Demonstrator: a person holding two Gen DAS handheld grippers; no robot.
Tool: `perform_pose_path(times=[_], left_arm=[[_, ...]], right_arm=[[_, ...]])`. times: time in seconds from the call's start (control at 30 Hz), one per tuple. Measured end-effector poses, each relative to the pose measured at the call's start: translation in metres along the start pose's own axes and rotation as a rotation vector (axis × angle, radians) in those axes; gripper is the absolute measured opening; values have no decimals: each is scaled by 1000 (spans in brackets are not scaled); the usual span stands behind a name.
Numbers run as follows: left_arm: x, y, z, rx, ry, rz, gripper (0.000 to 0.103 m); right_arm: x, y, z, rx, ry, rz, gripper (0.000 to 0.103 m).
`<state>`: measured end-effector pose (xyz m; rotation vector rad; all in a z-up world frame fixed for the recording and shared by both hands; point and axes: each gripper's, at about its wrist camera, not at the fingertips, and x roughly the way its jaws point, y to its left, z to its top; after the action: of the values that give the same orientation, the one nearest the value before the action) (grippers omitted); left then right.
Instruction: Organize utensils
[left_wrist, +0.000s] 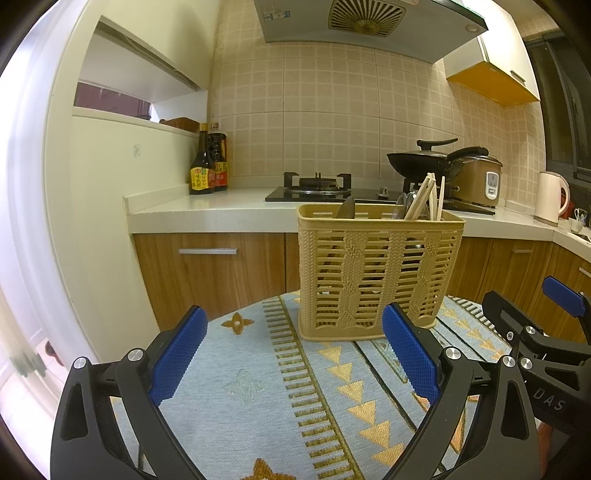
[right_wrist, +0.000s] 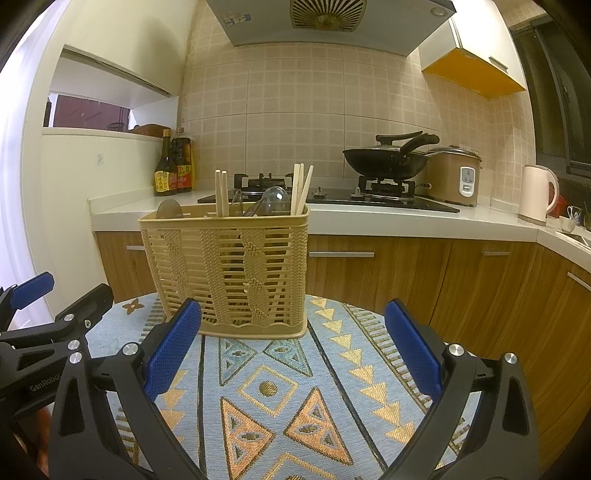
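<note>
A tan woven-look plastic utensil basket (left_wrist: 376, 273) stands upright on a patterned blue tablecloth (left_wrist: 251, 387). It also shows in the right wrist view (right_wrist: 229, 269). In it stand wooden chopsticks (right_wrist: 301, 188), more chopsticks (right_wrist: 221, 192), clear spoons (right_wrist: 273, 201) and a dark utensil (left_wrist: 347, 208). My left gripper (left_wrist: 293, 354) is open and empty, just in front of the basket. My right gripper (right_wrist: 293, 354) is open and empty, in front of the basket and a little right of it.
Behind the table runs a white kitchen counter (right_wrist: 369, 218) with a gas hob (right_wrist: 332, 195), a black wok (right_wrist: 388, 162), a rice cooker (right_wrist: 454, 177), sauce bottles (right_wrist: 173, 170) and a pale kettle (right_wrist: 537, 195). Wooden cabinets (right_wrist: 406, 273) stand below.
</note>
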<state>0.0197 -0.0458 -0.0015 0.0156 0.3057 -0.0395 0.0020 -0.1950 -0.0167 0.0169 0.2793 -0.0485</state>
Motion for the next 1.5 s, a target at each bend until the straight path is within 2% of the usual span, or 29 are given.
perform_pose_path(times=[0.7, 0.87, 1.0, 1.17, 1.5], left_arm=[[1, 1, -1, 0, 17, -5, 94], [5, 3, -2, -6, 41, -5, 95], [5, 2, -3, -2, 39, 7, 95], [0, -5, -3, 40, 2, 72, 95], [6, 6, -1, -10, 34, 58, 95]], right_arm=[[0, 0, 0, 0, 0, 2, 95], [0, 1, 0, -4, 4, 2, 95], [2, 3, -1, -11, 7, -4, 95], [8, 0, -2, -3, 30, -10, 95], [17, -10, -2, 36, 55, -13, 95]])
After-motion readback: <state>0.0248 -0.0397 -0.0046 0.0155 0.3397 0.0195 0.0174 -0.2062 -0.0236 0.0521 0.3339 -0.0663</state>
